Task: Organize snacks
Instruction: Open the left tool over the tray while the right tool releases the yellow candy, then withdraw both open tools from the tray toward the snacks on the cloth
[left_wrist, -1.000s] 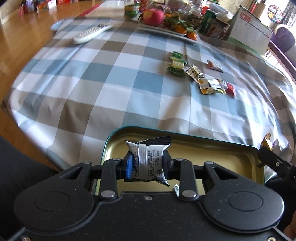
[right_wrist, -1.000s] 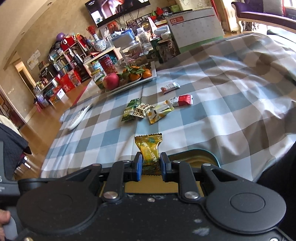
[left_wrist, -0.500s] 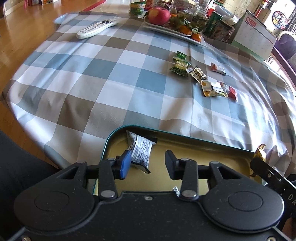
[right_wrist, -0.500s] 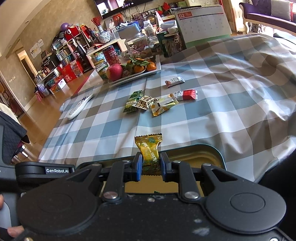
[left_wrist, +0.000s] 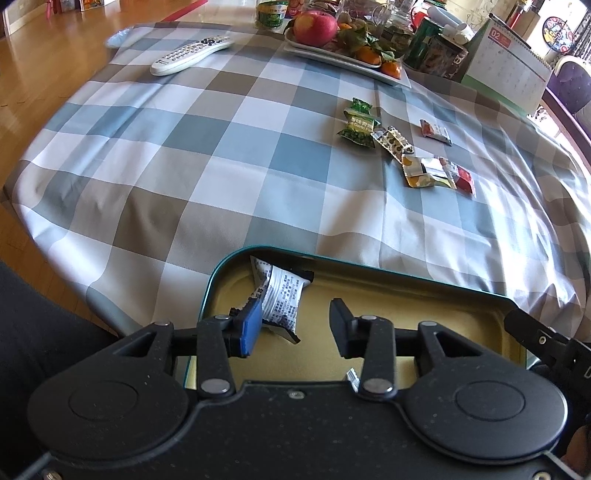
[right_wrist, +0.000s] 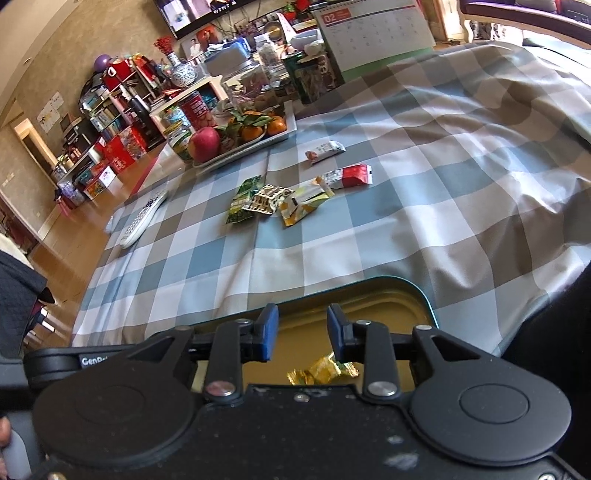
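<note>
Your left gripper (left_wrist: 293, 325) stands open over the green tin (left_wrist: 406, 267), its jaws apart; the silver snack packet (left_wrist: 280, 299) lies loose in the tin's far left corner, just beside the left pad. Your right gripper (right_wrist: 302, 332) has just been opening, nothing pressed between its jaws, and the gold candy (right_wrist: 325, 369) lies on the tin floor beneath it. Farther out on the checked tablecloth (left_wrist: 221, 155), loose wrapped snacks (right_wrist: 284, 195) cluster together, near a fruit tray (right_wrist: 258, 142), a remote control (left_wrist: 192, 53) and a desk calendar (right_wrist: 373, 33).
</note>
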